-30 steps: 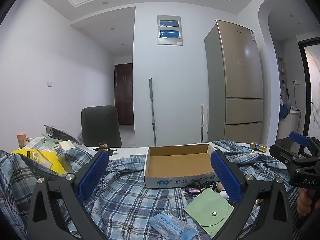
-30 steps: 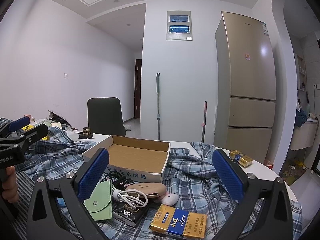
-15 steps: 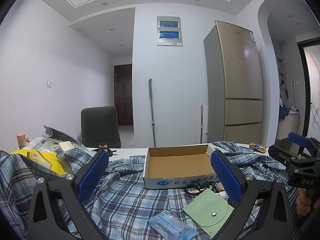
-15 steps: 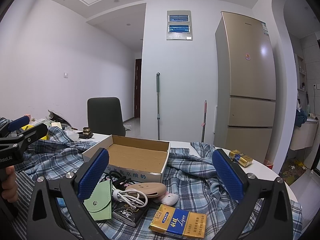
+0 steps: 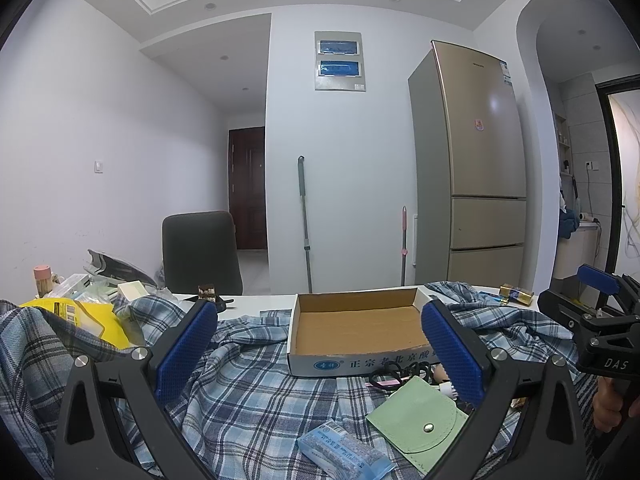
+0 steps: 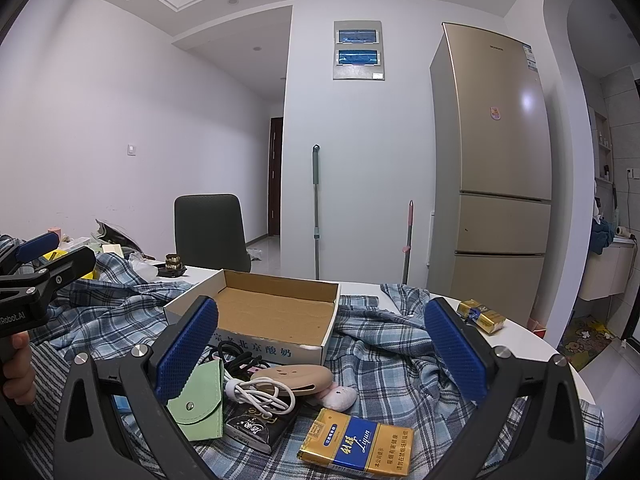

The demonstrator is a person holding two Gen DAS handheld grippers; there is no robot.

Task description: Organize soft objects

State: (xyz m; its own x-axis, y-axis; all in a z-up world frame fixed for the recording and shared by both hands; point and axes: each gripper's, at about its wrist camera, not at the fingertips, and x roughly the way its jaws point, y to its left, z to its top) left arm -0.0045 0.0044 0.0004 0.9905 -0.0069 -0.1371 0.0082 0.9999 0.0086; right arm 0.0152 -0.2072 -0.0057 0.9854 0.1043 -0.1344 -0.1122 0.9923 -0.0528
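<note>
An empty open cardboard box [image 5: 356, 330] [image 6: 272, 316] sits on a blue plaid cloth [image 5: 256, 392] [image 6: 384, 364]. In front of it lie a green snap pouch [image 5: 420, 420] [image 6: 200, 400], a blue tissue pack [image 5: 344, 454], a tan soft case [image 6: 296, 376], a white cable [image 6: 260, 394], a small white plush [image 6: 340, 396] and black hair ties [image 5: 390, 372]. My left gripper [image 5: 318, 354] is open and empty above the cloth. My right gripper [image 6: 320, 354] is open and empty above the clutter.
A yellow-blue cigarette pack [image 6: 356, 448] and a black packet [image 6: 256, 428] lie near the front. A gold pack [image 6: 480, 316] sits at the table's right edge. Yellow bag [image 5: 84, 316] and clutter fill the left. A chair [image 5: 200, 252] and fridge [image 5: 480, 168] stand behind.
</note>
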